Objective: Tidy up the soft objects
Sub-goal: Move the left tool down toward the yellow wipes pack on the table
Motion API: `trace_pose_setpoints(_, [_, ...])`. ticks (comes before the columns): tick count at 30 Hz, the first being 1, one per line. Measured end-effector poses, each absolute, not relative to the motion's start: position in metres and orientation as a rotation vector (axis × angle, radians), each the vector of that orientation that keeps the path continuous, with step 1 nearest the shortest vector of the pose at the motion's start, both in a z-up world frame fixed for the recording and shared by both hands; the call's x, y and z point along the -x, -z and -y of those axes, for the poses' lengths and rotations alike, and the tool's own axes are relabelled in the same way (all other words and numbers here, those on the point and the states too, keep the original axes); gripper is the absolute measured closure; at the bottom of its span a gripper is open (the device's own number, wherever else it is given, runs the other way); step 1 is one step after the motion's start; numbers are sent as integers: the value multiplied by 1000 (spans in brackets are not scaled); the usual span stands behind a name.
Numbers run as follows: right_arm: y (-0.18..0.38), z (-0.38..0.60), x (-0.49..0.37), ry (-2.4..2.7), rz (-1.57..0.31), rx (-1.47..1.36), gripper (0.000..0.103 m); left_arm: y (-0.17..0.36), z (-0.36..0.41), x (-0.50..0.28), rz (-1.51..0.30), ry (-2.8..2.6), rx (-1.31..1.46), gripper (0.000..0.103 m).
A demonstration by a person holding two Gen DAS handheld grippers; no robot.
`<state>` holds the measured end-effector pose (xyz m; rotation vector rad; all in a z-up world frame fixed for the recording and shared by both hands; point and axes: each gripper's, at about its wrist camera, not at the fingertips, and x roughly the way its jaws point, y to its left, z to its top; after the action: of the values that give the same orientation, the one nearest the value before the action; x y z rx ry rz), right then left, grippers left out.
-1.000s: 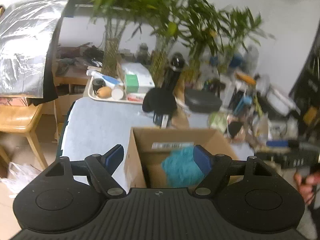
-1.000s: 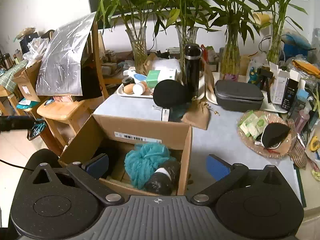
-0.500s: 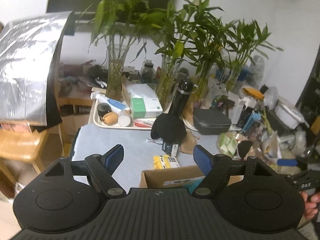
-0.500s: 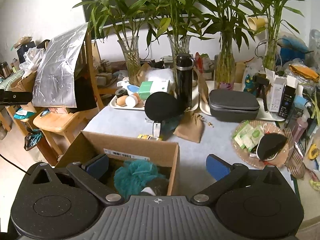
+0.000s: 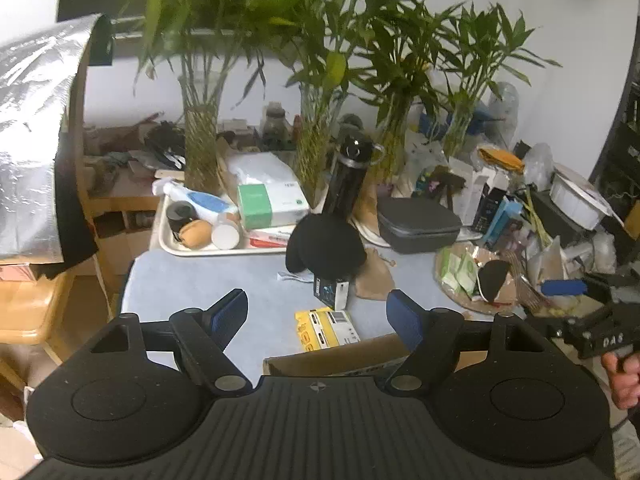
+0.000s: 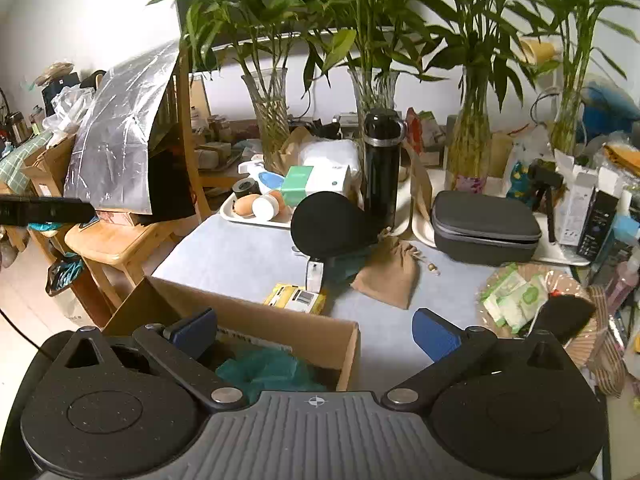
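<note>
Soft objects first: your teal mesh pouf (image 6: 264,368) sits down inside the cardboard box (image 6: 256,320), at the near edge of the pale blue table (image 6: 236,256); the box's far wall shows in the left wrist view too, low between your left fingers. Largest item beyond it is the grey zip case (image 6: 484,226), right of centre, resting partly on a white tray. Left of that stands the black bottle (image 6: 380,168), upright, with the round black cushion (image 6: 328,224) leaning just in front of it and touching its base. A tan drawstring pouch (image 6: 390,274) lies flat on the table just right of the cushion, near the case but apart from it. A cream tray (image 5: 200,246) holds a green-and-white carton, a spray bottle and small jars at the table's far left edge. A yellow packet (image 5: 326,330) lies flat just beyond the box's far wall, touching nothing you hold. Your left gripper (image 5: 318,314) hangs over the table with its blue pads set wide, nothing between them. Your right gripper (image 6: 314,330) is likewise spread wide and empty, its left finger over the box opening, its right finger over bare table. Your right hand (image 5: 624,376) shows at the edge of the left wrist view.
</note>
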<state>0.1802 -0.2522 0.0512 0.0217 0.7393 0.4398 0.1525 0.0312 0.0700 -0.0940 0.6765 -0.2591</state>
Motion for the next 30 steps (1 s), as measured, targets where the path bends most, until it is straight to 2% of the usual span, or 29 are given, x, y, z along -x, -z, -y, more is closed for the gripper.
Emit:
trace_pose_setpoints(14, [-20, 252, -242, -442, -726, -27, 0, -35, -22, -205, -775, 297, 82, 27])
trace_pose_setpoints(30, [24, 256, -300, -373, -639, -85, 0, -10, -5, -267, -967, 250, 65, 27])
